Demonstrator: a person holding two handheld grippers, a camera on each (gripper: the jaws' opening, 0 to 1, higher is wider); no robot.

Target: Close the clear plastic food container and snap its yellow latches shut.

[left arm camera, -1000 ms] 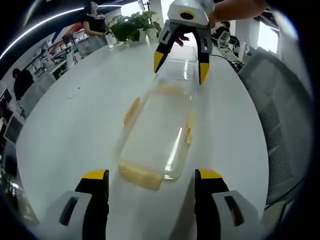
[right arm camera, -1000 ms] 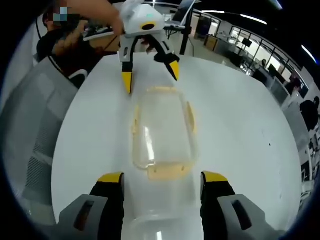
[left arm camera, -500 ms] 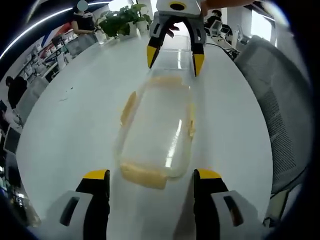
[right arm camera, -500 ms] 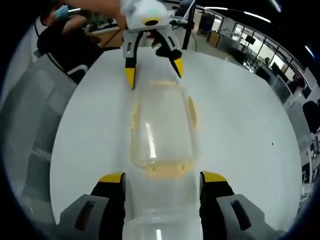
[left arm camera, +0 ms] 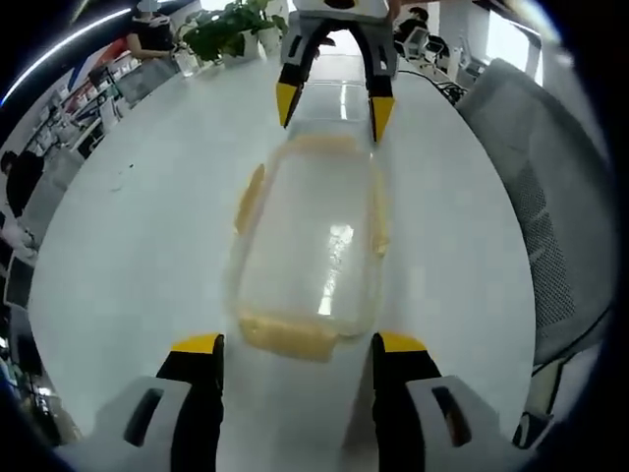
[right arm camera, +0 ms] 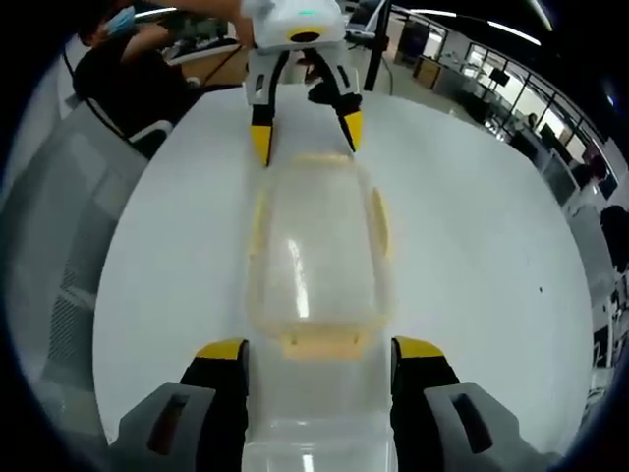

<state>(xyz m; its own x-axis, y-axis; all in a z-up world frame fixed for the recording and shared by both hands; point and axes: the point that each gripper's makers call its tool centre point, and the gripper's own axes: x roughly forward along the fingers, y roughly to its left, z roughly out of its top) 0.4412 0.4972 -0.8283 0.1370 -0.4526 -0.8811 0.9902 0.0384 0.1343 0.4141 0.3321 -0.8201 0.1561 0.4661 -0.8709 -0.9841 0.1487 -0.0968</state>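
The container (left arm camera: pixel 313 248) lies lengthwise on the white table (left arm camera: pixel 138 236), between the two sets of tongs, which face each other from its short ends. Its clear lid seems to be resting on the body, so the closing looks mostly done, though whether it is fully seated cannot be told. The yellow latches (right arm camera: pixel 377 218) along the long sides and at both ends appear to stand out from the rim, so none looks snapped yet; that is what remains.

The left tongs (left arm camera: pixel 297 346) are spread wide, empty, their tips either side of the near end latch (left arm camera: pixel 291 337). The right tongs (right arm camera: pixel 318 352) are likewise spread and empty, just short of the opposite end latch (right arm camera: pixel 335 342).

The container sits towards the table edge nearest a grey mesh chair (left arm camera: pixel 550 197), with bare table all round it. A plant (left arm camera: pixel 218 28) stands well away at the far end.
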